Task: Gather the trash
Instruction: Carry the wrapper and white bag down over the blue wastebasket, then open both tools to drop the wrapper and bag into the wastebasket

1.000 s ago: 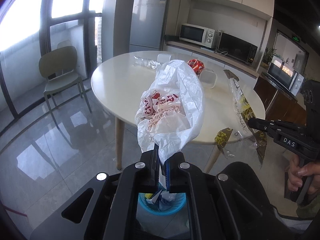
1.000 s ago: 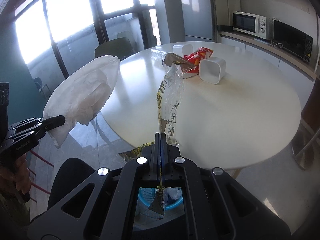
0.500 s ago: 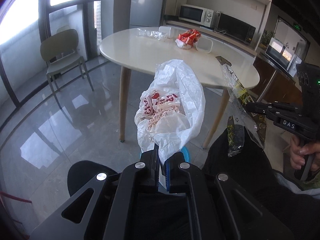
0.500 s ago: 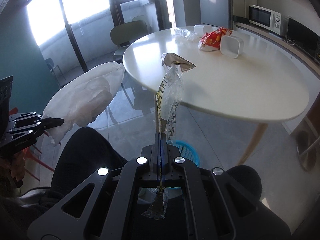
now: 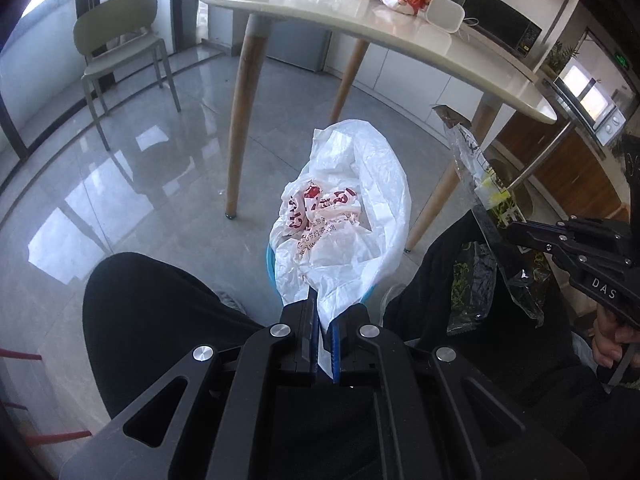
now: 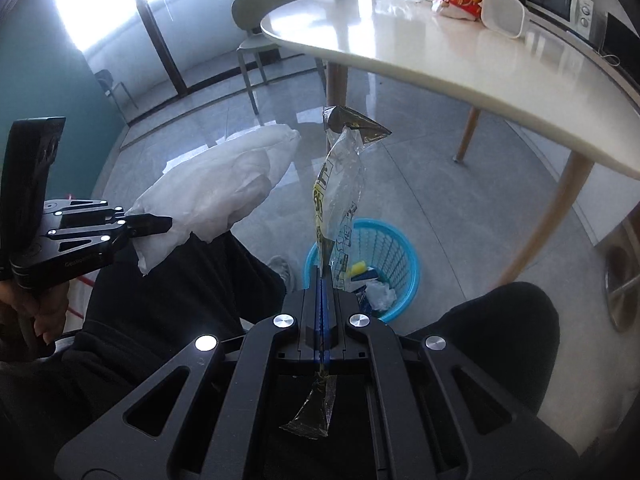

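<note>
Both jaws are being kept clamped: a white bag (image 5: 352, 216) by the left gripper (image 5: 324, 320), a clear wrapper (image 6: 340, 196) by the right gripper (image 6: 324, 300). Both are being lowered from the tabletop (image 6: 460, 60) edge toward the bin (image 6: 396, 256), so dropping seems next.

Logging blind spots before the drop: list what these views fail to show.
- Blue basket: left wrist view, mostly hidden by the white plastic bag.
- Basket contents: right wrist view, partly covered by the clear wrapper.
- Wrapper print: too small to read.
</note>
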`<state>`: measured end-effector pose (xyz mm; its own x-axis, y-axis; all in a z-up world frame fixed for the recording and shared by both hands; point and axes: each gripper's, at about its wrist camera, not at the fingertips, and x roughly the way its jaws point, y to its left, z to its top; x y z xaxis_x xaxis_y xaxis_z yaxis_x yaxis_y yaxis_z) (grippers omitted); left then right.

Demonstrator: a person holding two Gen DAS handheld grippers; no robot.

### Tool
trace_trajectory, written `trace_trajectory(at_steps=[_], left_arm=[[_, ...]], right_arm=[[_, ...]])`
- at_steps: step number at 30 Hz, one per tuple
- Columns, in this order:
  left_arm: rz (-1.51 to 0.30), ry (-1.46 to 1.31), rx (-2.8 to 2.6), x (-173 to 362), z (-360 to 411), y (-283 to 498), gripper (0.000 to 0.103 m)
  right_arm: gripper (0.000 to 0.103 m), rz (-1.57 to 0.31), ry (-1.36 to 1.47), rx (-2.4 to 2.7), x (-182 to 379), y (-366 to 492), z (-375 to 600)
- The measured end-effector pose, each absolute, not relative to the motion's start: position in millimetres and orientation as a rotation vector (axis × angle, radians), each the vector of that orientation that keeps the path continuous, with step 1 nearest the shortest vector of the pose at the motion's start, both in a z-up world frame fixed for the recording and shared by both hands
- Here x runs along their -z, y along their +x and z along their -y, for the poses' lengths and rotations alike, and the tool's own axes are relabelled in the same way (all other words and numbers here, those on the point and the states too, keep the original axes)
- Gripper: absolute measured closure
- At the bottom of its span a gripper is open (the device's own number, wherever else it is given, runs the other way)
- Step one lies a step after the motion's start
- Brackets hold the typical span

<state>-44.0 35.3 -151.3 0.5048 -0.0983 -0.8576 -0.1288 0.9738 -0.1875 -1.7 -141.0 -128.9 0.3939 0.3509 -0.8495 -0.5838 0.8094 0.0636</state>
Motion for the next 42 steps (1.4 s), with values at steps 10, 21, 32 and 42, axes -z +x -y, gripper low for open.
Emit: trace_trajectory(at_steps=[10, 21, 32, 42], left_arm=[[-1.118, -0.292, -0.013, 184.9, -33.2, -22.8, 0.099], [-1.197, -0.315, -0.041, 217.9, -33.3, 6.9, 0.099], [-1.257, -0.389, -0.045, 253.2, -31.9, 47.5, 0.099], [-1.354, -0.464, -0.041, 295.8, -41.4, 78.3, 0.099]], right_arm=[[0.103, -1.115, -0.265, -0.556, 179.8, 37.2, 135.5], [0.103, -1.257, -0.233, -0.521, 241.1, 83.9, 126.5], [0.103, -1.348, -0.261, -0.45, 291.8, 121.9, 115.2], [0.103, -1.466, -0.215, -0.394, 338.2, 152.5, 116.8]])
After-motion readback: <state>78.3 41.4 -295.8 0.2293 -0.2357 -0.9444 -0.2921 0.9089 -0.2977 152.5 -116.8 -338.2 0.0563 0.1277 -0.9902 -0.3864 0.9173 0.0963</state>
